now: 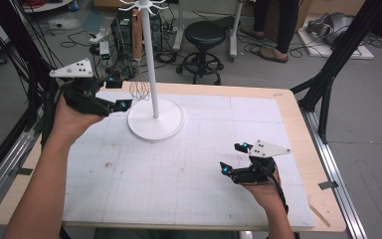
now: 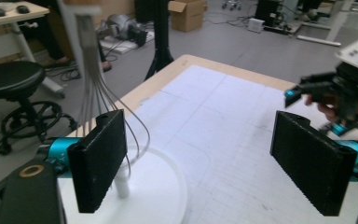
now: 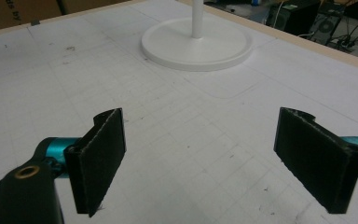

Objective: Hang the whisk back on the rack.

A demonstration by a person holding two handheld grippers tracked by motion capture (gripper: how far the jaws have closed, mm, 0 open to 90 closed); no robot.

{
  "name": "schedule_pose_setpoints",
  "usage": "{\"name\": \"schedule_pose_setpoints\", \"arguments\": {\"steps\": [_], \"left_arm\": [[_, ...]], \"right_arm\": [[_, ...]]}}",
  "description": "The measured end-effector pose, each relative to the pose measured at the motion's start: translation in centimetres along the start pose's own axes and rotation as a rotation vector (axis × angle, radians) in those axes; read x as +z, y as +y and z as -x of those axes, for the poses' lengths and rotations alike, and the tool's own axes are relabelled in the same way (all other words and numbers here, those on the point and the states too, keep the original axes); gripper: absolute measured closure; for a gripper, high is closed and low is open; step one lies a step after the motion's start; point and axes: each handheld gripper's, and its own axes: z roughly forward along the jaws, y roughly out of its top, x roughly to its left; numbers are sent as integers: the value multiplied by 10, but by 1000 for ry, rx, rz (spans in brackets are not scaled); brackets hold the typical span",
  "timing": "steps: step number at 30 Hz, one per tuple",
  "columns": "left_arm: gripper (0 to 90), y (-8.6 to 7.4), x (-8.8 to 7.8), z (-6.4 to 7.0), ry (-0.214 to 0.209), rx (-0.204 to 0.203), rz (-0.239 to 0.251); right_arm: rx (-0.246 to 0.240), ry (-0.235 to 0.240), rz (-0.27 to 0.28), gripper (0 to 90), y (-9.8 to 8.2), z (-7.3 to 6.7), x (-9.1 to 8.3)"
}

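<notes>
A wire whisk (image 1: pixel 139 88) with a wooden handle hangs from a hook at the top of a white stand (image 1: pixel 150 59), whose round base (image 1: pixel 155 119) sits on the far left of the gridded white mat (image 1: pixel 189 164). My left gripper (image 1: pixel 118 93) hovers open just left of the whisk. In the left gripper view the whisk wires (image 2: pixel 93 88) hang beyond the left jaw, and nothing lies between the jaws of the left gripper (image 2: pixel 205 158). My right gripper (image 1: pixel 231 158) stands open low over the mat at the right. The right gripper (image 3: pixel 200 158) faces the stand's base (image 3: pixel 196 44) and holds nothing.
The mat lies on a wooden table (image 1: pixel 298 124). Behind the table stand a black stool (image 1: pixel 205 35), cables and equipment on the floor, and a person (image 1: pixel 278 25). Black frame legs (image 1: pixel 328 74) rise at the right.
</notes>
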Motion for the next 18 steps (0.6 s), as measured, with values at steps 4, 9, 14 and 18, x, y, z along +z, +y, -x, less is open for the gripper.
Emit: {"name": "schedule_pose_setpoints", "arguments": {"steps": [4, 9, 14, 18], "left_arm": [[146, -21, 2, 15, -33, 17, -6], [113, -45, 8, 25, -52, 24, -23], [83, -68, 8, 30, -59, 9, -26], [76, -88, 5, 31, -48, -20, -12]], "right_arm": [[1, -1, 6, 156, 0, 1, -1], [9, -5, 12, 156, -1, 3, -2], [15, -7, 15, 156, -1, 5, -3], [16, -7, 14, 156, -1, 5, -2]]}}
